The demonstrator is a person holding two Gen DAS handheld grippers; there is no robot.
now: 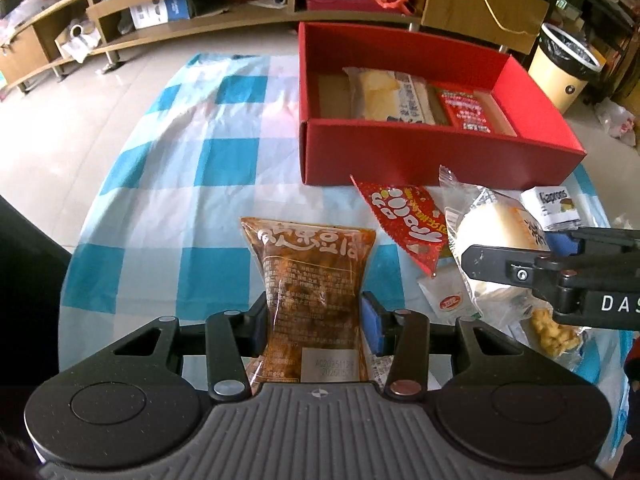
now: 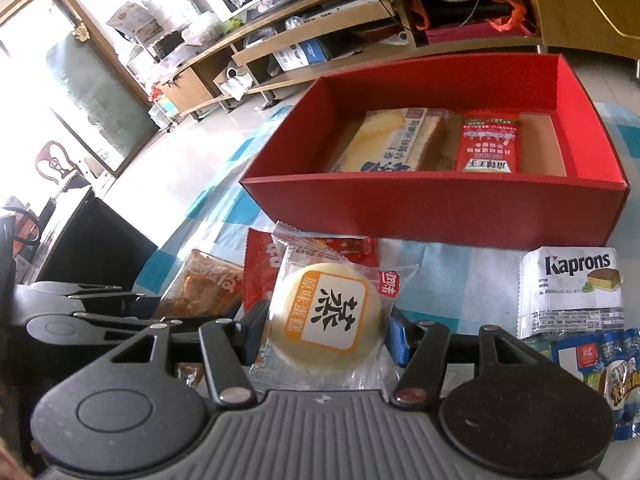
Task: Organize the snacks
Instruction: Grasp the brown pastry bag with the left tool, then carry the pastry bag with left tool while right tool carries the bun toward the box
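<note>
Meanwhile, left gripper point(image 1: 314, 312) clasps a brown snack pack point(image 1: 312, 280), right gripper point(image 2: 324, 330) a round cake point(image 2: 326, 316); two packets lie inside the red box point(image 2: 440, 208).

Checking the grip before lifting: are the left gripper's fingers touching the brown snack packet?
Touching. In the left wrist view, the left gripper has both blue pads pressed against the sides of the brown snack packet, pinching it into a waist.
</note>
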